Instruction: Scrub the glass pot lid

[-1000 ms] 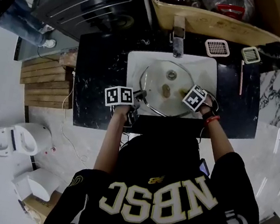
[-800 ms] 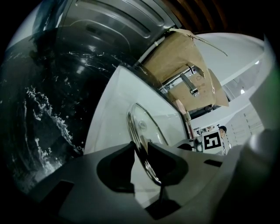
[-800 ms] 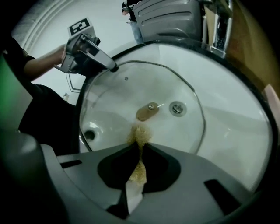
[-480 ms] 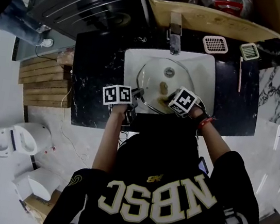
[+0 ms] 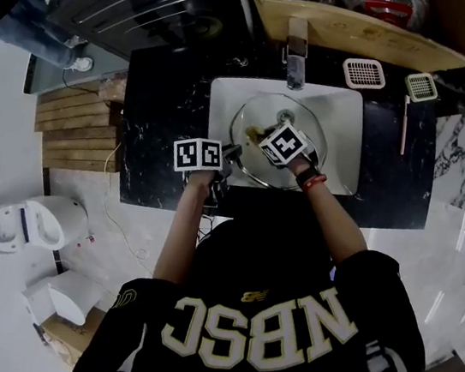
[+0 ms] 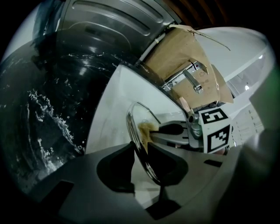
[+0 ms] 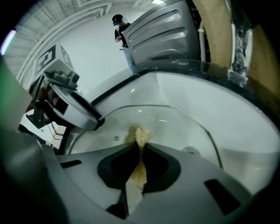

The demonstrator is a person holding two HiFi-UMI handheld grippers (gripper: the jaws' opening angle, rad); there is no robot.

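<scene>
The scrub pad (image 7: 139, 135) is tan, the silver-rimmed glass lid (image 5: 260, 166) clear, the sink (image 5: 345, 128) white, the counter (image 5: 159, 126) white-veined black.

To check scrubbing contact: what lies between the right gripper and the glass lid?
A yellowish scrub pad, pinched by the right gripper, touches the glass lid; the right gripper view shows it.

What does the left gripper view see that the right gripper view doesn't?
Only the left gripper view: the left claw up close, clamped on the glass pot lid's rim, and the right claw from outside with its marker cube. Only the right gripper view: the right claw up close, squeezing a tan scrub pad, and a person standing far off. Both: the lid, the pad on the glass, the white sink and the grey metal appliance.
</scene>
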